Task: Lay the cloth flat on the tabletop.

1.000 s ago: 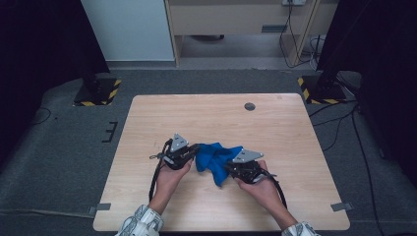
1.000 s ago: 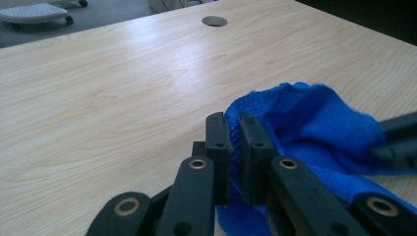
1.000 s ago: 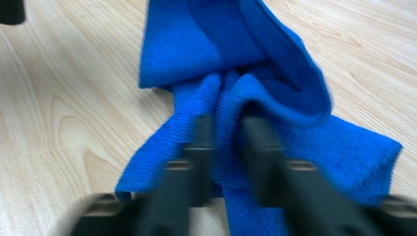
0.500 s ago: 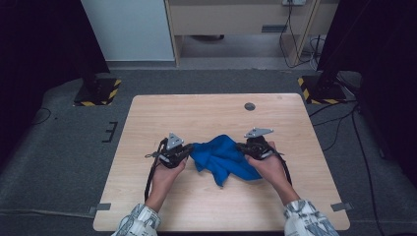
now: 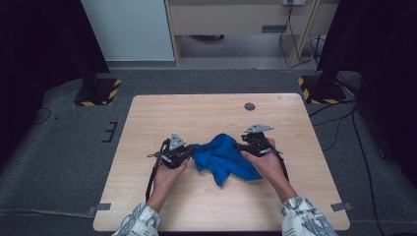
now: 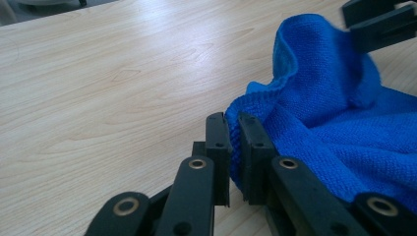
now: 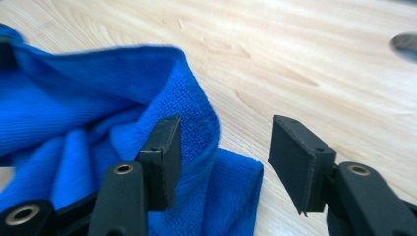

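A blue cloth [image 5: 223, 157] lies crumpled on the wooden table [image 5: 206, 113] between my two grippers. My left gripper [image 5: 189, 152] is shut on the cloth's left edge; in the left gripper view the jaws [image 6: 232, 128] pinch a fold of the cloth [image 6: 334, 113]. My right gripper [image 5: 240, 146] is at the cloth's right end. Its jaws [image 7: 223, 142] have just been opening and now stand apart. A raised fold of the cloth [image 7: 74, 108] leans against one jaw, with a gap to the other. The right gripper [image 6: 378, 22] also appears far off in the left gripper view.
A small dark round insert [image 5: 250, 106] sits in the table near its far edge, also seen at the right gripper view's upper right [image 7: 405, 42]. Bare wood surrounds the cloth. Dark floor, cabinet bases and cables lie beyond the table.
The right gripper moved away from the person and to the right, drawing the cloth out wider, and its jaws opened off the cloth. The left gripper stayed put, shut on the cloth.
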Demonstrator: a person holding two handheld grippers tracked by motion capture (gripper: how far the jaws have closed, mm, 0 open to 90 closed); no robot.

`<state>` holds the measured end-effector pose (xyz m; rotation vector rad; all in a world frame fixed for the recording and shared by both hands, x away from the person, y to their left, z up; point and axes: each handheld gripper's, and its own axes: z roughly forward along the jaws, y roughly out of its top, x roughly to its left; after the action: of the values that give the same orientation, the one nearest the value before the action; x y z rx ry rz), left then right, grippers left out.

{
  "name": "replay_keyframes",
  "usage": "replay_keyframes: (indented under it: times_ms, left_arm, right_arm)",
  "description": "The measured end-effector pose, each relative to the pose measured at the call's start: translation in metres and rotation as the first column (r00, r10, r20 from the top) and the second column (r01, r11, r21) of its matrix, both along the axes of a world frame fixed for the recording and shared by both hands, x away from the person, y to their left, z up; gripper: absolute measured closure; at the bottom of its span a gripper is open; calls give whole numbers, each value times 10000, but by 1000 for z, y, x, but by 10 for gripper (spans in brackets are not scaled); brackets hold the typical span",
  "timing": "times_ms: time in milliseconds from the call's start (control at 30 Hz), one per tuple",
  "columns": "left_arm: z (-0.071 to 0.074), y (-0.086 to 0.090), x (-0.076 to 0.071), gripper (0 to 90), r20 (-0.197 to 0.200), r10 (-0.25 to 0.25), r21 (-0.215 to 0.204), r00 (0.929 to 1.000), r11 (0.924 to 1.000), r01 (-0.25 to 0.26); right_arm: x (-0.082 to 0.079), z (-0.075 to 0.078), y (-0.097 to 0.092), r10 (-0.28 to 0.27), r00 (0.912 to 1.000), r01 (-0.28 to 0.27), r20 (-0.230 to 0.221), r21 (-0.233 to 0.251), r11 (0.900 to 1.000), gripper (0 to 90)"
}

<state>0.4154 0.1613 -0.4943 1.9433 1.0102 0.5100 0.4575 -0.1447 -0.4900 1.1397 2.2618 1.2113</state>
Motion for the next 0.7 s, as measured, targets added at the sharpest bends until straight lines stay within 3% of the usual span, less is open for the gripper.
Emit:
replay_keyframes:
  times_ms: [200,367,533,700]
  left_arm:
    - [0,-1,0,842,2,-39,68,10000,10000,39]
    - [0,2,1,842,21,46,-8,10000,10000,-46]
    - [0,0,0,843,22,-2,-48,10000,10000,2]
    - [2,-1,-1,843,35,-50,-123,10000,9999,51]
  right_arm:
    - [-27,5,-5,286,9990,-290,350,92,9995,704]
    - [-46,-2,-3,814,9964,-818,232,162,9965,858]
    - [-49,-18,11,1183,9930,-1184,-48,-280,9926,876]
    - [-33,-25,16,525,9986,-524,-5,-762,9957,735]
